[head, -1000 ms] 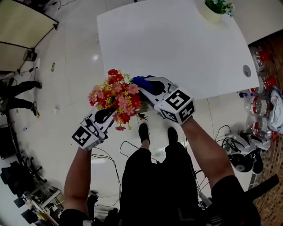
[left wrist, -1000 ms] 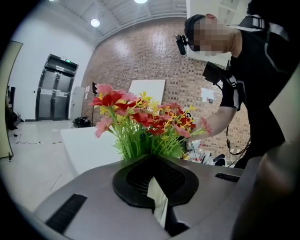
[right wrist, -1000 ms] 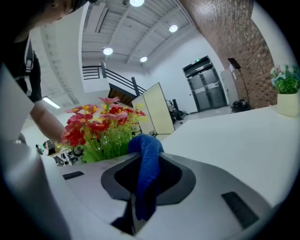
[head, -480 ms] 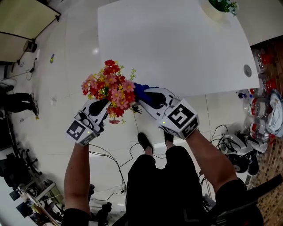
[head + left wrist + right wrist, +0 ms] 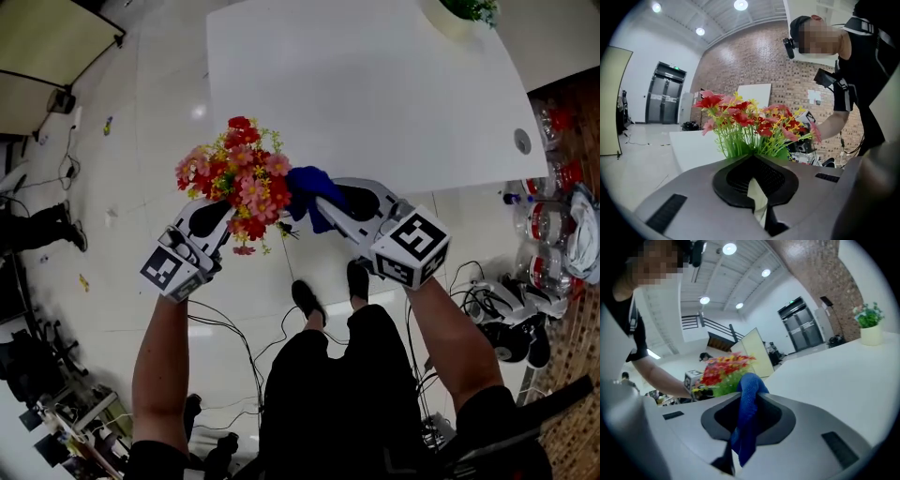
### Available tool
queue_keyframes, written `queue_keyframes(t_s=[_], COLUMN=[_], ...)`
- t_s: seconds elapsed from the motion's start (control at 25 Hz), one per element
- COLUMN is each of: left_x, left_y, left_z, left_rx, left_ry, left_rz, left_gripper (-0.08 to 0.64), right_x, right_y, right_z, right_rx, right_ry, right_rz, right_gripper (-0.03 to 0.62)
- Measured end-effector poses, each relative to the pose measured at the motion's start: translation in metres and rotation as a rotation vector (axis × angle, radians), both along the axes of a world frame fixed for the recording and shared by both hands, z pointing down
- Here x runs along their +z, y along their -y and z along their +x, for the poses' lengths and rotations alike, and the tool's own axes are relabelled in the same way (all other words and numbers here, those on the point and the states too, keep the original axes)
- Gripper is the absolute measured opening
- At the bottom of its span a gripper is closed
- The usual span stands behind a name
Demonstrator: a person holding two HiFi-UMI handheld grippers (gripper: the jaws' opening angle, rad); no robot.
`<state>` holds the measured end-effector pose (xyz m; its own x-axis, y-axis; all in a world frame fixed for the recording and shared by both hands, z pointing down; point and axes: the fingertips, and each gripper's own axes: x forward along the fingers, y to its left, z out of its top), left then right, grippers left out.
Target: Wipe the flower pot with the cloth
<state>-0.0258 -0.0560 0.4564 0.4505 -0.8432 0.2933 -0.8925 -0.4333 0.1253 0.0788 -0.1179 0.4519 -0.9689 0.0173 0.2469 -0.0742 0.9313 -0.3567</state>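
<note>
your left gripper (image 5: pixel 217 217) is clamped on the flower pot (image 5: pixel 757 199), flowers (image 5: pixel 239 178) up. your right gripper (image 5: pixel 328 202) pinches the blue cloth (image 5: pixel 305 187) just beside them, over open floor (image 5: pixel 150 122) at the tabletop (image 5: pixel 375 103) corner.

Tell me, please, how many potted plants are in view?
2: the pot of red and pink flowers gripped by the left hand-held gripper, off the table, and a green plant in a cream pot at the white table's far corner.
</note>
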Motion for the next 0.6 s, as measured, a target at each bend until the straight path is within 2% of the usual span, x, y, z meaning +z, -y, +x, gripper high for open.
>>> queue_keyframes(t_s=[0.12,0.24,0.4,0.6], left_x=[0.0,-0.001,0.0,0.004], left_y=[0.001,0.001,0.002,-0.001], left_z=[-0.001,-0.001,-0.003,-0.003], left_rx=[-0.009,-0.021,-0.019,-0.025], left_ry=[-0.005,-0.016,-0.009,-0.004], left_rz=[0.02,0.029,0.037,0.013], left_gripper=[0.0,0.0,0.0,0.0], right_x=[0.009,0.015,0.024,0.028], right_y=[0.045,0.064,0.047,0.004], right_z=[-0.001,-0.022,-0.053,-0.051], right_rx=[0.124,0.152,0.061,-0.07], right_ry=[-0.031,-0.051,-0.051,-0.03], right_rz=[-0.004,0.008,-0.008,-0.013], right_gripper=[0.058,0.058,0.058,0.058])
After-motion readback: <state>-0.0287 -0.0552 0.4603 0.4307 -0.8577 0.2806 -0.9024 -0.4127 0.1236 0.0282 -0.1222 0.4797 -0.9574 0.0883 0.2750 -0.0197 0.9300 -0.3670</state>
